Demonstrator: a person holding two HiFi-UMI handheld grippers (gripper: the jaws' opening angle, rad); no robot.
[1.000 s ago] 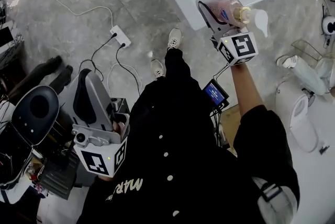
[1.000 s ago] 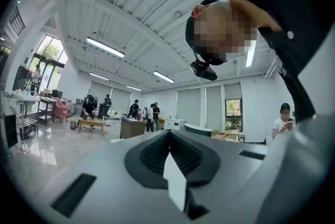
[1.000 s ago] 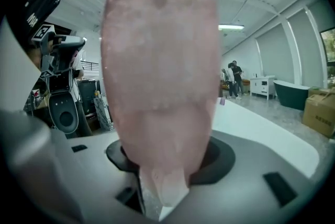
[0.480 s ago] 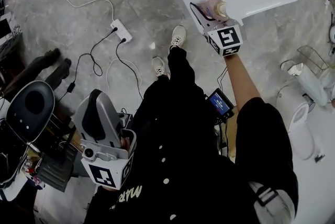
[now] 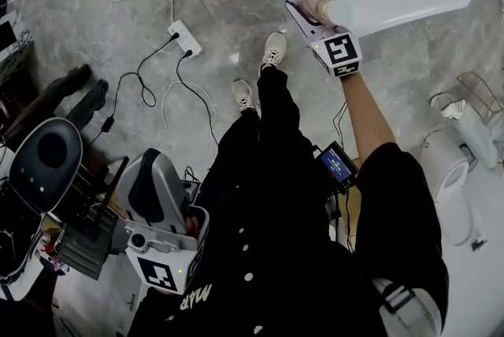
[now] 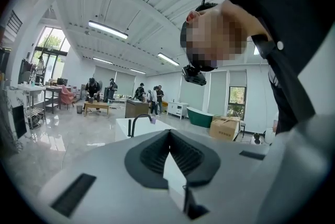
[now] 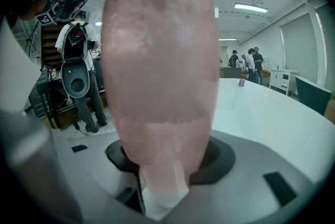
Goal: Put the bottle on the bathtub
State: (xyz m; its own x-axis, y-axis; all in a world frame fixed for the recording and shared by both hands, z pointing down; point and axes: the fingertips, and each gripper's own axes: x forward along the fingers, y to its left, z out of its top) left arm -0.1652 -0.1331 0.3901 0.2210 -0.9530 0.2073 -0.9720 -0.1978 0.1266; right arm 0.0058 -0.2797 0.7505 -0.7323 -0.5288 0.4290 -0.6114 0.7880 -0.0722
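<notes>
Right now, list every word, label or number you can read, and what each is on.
Nothing reads clearly.
Jacket lettering: script, upside down and cut off, unreadable.
Small screen: print too small to read.
Bottle: no label visible.

A pink translucent bottle (image 7: 159,71) is held clamped between the jaws of the right hand-held gripper (image 7: 162,178), its narrow end nearest the camera, while the white bathtub (image 7: 272,118) is seen behind it at the right.
</notes>
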